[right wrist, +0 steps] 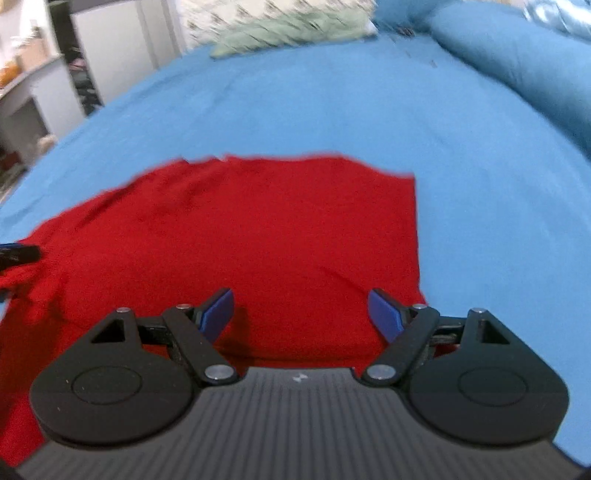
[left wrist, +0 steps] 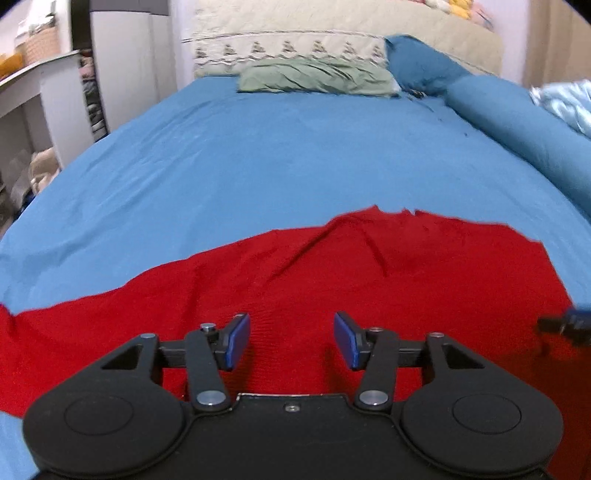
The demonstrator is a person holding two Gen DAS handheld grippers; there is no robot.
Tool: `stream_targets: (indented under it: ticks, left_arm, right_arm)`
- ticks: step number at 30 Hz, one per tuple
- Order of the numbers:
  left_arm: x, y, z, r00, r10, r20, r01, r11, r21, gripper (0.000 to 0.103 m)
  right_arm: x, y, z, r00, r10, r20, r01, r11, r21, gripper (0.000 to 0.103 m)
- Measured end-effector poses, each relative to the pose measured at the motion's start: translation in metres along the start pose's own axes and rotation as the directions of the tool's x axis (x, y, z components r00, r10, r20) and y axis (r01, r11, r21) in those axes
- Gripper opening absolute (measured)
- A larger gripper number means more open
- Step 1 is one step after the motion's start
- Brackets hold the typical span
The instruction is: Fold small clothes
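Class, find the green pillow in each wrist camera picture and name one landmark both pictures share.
Left wrist: the green pillow lies top centre, at the head of the blue bedsheet.
Right wrist: the green pillow is blurred, at the top edge, slightly left of centre.
Shared landmark: the red garment spread on the sheet.

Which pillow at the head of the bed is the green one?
The flat, wrinkled pale green pillow, lying centred at the head of the blue sheet. The darker blue pillow to its right and the long blue bolster match the bedding instead.
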State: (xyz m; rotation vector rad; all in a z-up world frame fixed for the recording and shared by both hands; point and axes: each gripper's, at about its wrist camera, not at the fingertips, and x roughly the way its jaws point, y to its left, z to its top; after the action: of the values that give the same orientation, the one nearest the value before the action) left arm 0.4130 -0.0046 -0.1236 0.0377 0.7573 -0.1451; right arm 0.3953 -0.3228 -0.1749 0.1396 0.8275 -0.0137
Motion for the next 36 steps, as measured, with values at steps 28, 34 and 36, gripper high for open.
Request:
stream_targets:
  ticks: [28,34,36]
  left_arm:
    - [-0.039,0.056,0.007,0.997,0.061,-0.046,-0.069,0.978,-0.194,0.071]
    - [-0.072,0.124,0.018,0.992,0.124,0.008,-0.116,0.944,-0.309,0.099]
    - [-0.077,0.152,0.012,0.987,0.158,0.002,-0.147,0.925,-0.349,0.099]
  right_arm:
    - [-0.056,0.052,0.050,0.992,0.023,0.122,-0.012,0.995,-0.094,0.098]
    - [-0.084,0.122,0.063,0.975,0.211,0.071,-0.205,0.975,-0.086,0.103]
    - [-0.083,0.149,0.059,0.962,0.271,0.040,-0.266,0.959,-0.093,0.103]
